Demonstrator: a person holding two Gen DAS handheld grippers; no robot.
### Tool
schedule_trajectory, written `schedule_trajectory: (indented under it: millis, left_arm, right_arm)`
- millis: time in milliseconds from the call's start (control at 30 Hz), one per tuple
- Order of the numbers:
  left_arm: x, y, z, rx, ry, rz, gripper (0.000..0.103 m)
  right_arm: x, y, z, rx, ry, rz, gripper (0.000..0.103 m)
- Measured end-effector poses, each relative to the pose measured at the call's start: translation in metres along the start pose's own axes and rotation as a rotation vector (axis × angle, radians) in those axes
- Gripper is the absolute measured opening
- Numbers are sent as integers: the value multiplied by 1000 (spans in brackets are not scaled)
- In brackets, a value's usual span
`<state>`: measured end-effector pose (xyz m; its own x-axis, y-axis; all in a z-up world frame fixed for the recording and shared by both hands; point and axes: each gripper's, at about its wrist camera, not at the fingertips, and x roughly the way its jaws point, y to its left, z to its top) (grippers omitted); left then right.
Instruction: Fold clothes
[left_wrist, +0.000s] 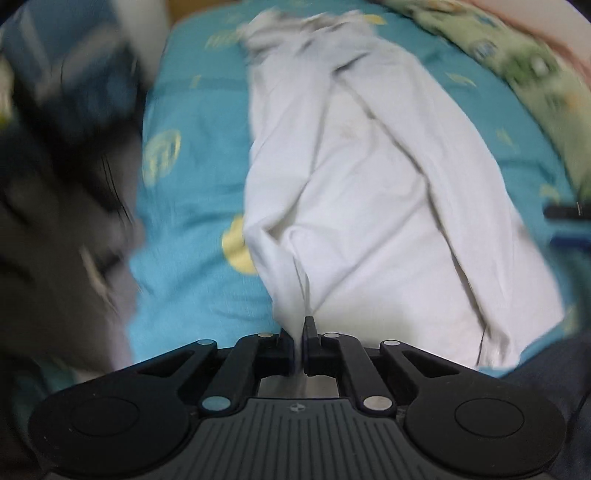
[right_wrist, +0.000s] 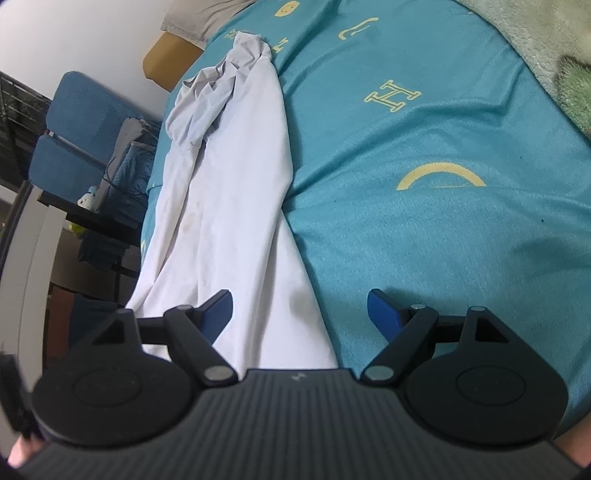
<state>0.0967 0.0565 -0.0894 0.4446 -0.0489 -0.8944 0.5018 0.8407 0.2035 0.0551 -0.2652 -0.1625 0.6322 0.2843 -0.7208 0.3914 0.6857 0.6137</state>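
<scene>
While the left gripper (left_wrist: 298, 338) pinches only a thin fold of the white garment (left_wrist: 369, 177), that fold could slip free under tension. Beyond, the right gripper (right_wrist: 300, 314) gapes empty over the garment stretched across the teal bedsheet (right_wrist: 424, 229).

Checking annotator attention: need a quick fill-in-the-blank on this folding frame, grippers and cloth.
1. The left gripper is shut on a fold of the ____ garment.
2. The right gripper has its jaws ____.
3. The garment lies on a ____ bedsheet with yellow prints.

Missing words: white; open; blue
</scene>
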Motion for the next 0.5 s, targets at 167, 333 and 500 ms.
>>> schedule_trajectory:
  millis: [167, 333, 500]
  left_arm:
    - [-38, -88, -3, 299, -126, 188, 4]
    - [-20, -136, -5, 351, -48, -105, 12]
    - [-14, -90, -5, 71, -58, -347, 31]
  right_arm:
    - [-3, -2, 1, 10, -10, 11, 82]
    - [-4, -4, 0, 17, -8, 14, 82]
    - [-6, -8, -2, 29, -3, 14, 82]
